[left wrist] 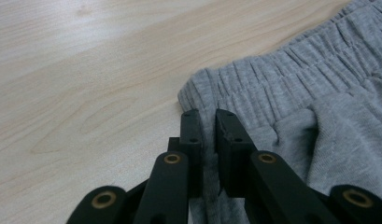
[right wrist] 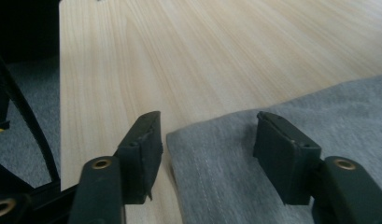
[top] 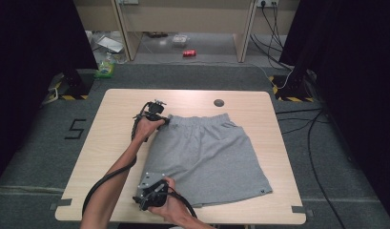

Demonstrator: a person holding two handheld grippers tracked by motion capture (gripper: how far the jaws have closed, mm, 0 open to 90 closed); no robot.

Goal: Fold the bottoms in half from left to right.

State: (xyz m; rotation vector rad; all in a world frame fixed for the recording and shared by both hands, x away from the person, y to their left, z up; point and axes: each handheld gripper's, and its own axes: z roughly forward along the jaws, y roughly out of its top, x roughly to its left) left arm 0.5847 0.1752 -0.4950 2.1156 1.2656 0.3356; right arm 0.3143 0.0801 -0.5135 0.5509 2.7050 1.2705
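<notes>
Two grippers on soft, light shorts (top: pixel 207 157): my left gripper (left wrist: pixel 205 122) pinches the waistband corner; my right gripper (right wrist: pixel 205 140), jaws apart, straddles the hem corner, the next hold

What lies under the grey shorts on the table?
The grey shorts lie flat on the wooden table, whose bare top shows all around them. The part of the table beneath the fabric is covered, so anything there cannot be seen.
</notes>
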